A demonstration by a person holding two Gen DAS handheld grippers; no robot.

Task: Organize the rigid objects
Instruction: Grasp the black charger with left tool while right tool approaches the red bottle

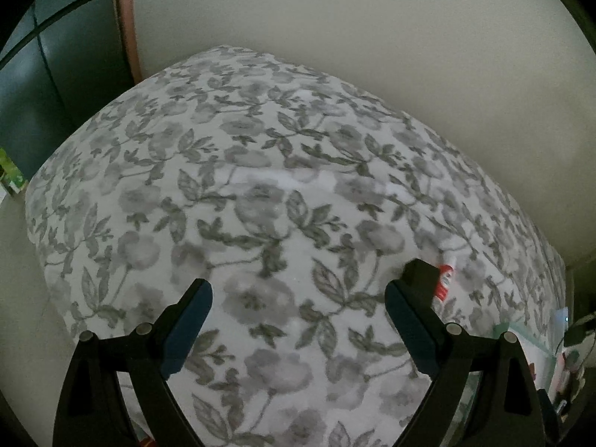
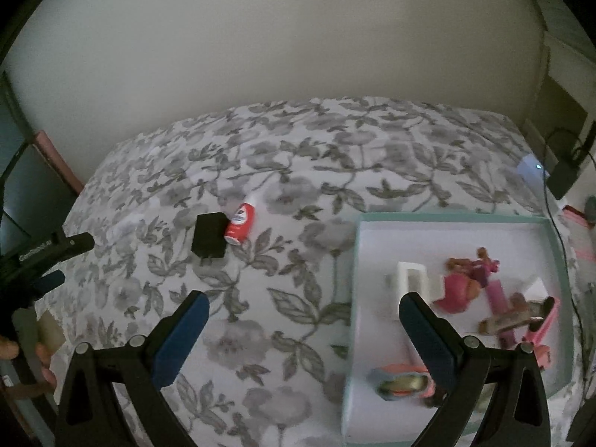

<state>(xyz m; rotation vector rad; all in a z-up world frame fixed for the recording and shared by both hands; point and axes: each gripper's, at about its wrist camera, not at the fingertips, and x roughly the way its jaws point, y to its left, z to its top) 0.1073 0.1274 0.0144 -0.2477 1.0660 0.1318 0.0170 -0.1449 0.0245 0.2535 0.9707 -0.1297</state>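
A black charger block [image 2: 209, 237] and a small red bottle with a white tip [image 2: 241, 222] lie side by side on the floral bedspread [image 2: 290, 171]. A teal-rimmed white box [image 2: 355, 260] at the right holds a white block [image 2: 409, 279], pink toys [image 2: 469, 283] and several other small things. My right gripper [image 2: 303, 311] is open and empty, above the bedspread by the box's left edge. My left gripper [image 1: 298, 296] is open and empty; the black block [image 1: 419, 272] and red bottle [image 1: 444, 279] peek out behind its right finger. The left gripper also shows in the right wrist view [image 2: 56, 260].
A plain wall rises behind the bed. A dark cabinet [image 1: 44, 85] stands at the left. Cables and a black adapter [image 2: 562, 178] lie past the bed's right edge, near a small lit device [image 2: 530, 167].
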